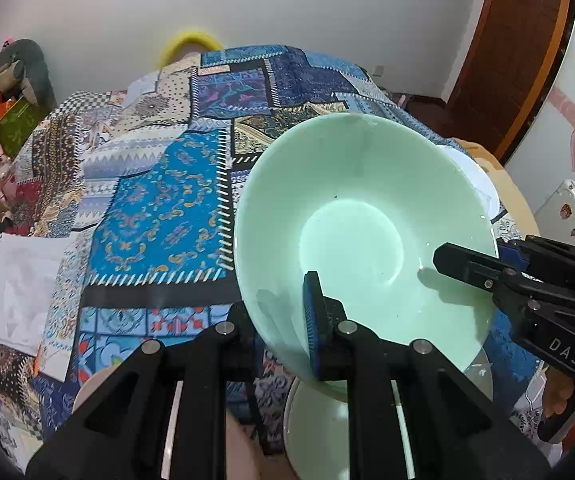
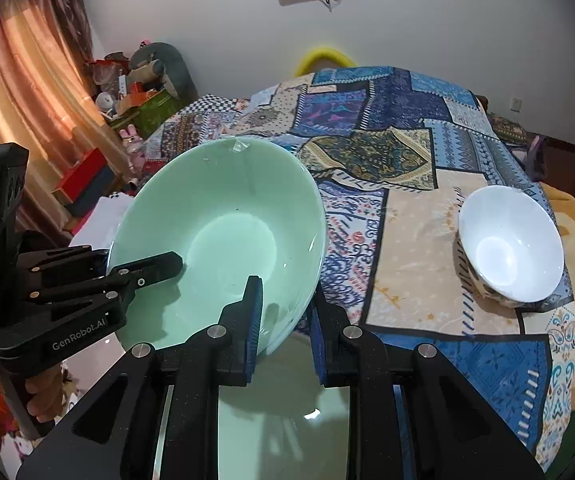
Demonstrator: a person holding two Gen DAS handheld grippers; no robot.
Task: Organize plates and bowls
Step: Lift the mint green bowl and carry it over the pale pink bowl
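Note:
A pale green bowl (image 1: 359, 216) is held tilted above a pale green plate (image 1: 315, 432). My left gripper (image 1: 283, 312) is shut on the bowl's near rim, one blue pad inside, the other finger under it. My right gripper (image 2: 283, 312) is shut on the bowl (image 2: 223, 232) at its right rim, one pad inside and one outside. The right gripper also shows in the left wrist view (image 1: 483, 264), the left gripper in the right wrist view (image 2: 143, 268). The green plate (image 2: 279, 420) lies just below. A white bowl (image 2: 511, 244) stands on the cloth at the right, and its edge shows behind the green bowl (image 1: 475, 176).
A patchwork blue cloth (image 1: 159, 200) covers the table. White paper (image 1: 15, 292) lies at its left edge. Boxes and toys (image 2: 139, 96) sit on a shelf at far left by a curtain (image 2: 15, 92). A wooden door (image 1: 519, 60) is at right.

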